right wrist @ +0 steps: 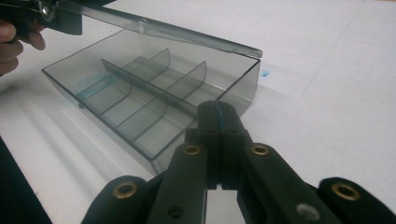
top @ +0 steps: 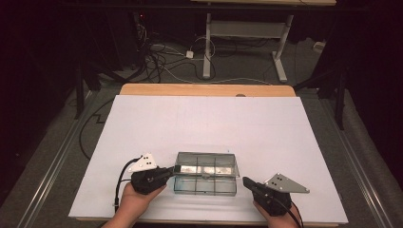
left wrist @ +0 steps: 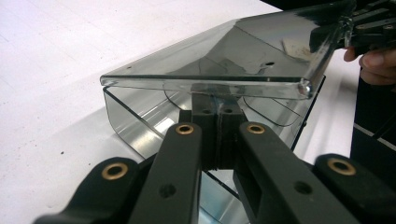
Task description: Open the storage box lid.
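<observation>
A clear smoky plastic box [top: 205, 185] with several divided compartments sits on the white sheet near the table's front edge. Its hinged lid [top: 205, 165] is raised partway. My left gripper [top: 172, 171] is at the box's left end and is shut on the lid's edge. In the left gripper view the jaws pinch the lid [left wrist: 261, 51] at its rim, with the left gripper [left wrist: 217, 100] right under it. My right gripper [top: 246, 181] is shut just off the box's right end. Its tips [right wrist: 216, 109] stand against the short wall of the box [right wrist: 135, 102], under the lifted lid [right wrist: 154, 28].
The white sheet [top: 204, 123] covers most of the wooden table, whose bare far edge [top: 204, 89] shows. A small blue mark [right wrist: 265, 73] lies on the sheet beside the box. Beyond the table are floor cables [top: 157, 61] and another table's legs [top: 207, 47].
</observation>
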{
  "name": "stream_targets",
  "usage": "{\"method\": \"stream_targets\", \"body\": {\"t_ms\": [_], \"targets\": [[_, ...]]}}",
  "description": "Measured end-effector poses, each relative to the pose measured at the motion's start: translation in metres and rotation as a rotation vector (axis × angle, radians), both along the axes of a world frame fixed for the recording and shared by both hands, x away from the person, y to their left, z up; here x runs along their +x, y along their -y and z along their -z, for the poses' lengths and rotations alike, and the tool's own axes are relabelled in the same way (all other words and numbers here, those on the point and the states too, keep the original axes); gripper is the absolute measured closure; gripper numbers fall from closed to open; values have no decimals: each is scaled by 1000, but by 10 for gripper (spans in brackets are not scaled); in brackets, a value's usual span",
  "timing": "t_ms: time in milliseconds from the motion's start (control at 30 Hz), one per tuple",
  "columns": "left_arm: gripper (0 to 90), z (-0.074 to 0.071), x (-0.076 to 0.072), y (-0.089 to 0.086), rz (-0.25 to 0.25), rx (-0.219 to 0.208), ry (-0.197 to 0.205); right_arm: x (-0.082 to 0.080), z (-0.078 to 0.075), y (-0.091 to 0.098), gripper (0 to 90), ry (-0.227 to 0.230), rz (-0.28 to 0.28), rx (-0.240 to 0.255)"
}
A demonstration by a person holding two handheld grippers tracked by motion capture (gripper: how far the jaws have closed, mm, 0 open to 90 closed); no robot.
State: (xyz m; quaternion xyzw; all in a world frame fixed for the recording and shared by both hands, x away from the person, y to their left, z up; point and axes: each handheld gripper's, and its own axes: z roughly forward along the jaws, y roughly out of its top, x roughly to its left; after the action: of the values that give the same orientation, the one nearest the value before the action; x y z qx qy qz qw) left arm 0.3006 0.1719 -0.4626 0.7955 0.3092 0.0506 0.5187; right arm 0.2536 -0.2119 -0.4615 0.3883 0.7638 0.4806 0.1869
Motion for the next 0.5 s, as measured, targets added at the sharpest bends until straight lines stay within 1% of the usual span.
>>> {"method": "stream_targets", "body": {"t_ms": [67,167,333,400,500], "targets": [[876,-1,1,1,14,-1,-12,2,0,2,900,0,3,1],[876,-5,1,3,15,8,1,7,1,6,900,-2,12,3],[876,-4,4,5,9,12,7,17,2,12,900,-9,31,8],[876,-4,5,7,16,20,14,22,2,15,900,-5,35,5],[876,-4,8,11,15,35,19,29,3,17,900,0,44,-6]]}}
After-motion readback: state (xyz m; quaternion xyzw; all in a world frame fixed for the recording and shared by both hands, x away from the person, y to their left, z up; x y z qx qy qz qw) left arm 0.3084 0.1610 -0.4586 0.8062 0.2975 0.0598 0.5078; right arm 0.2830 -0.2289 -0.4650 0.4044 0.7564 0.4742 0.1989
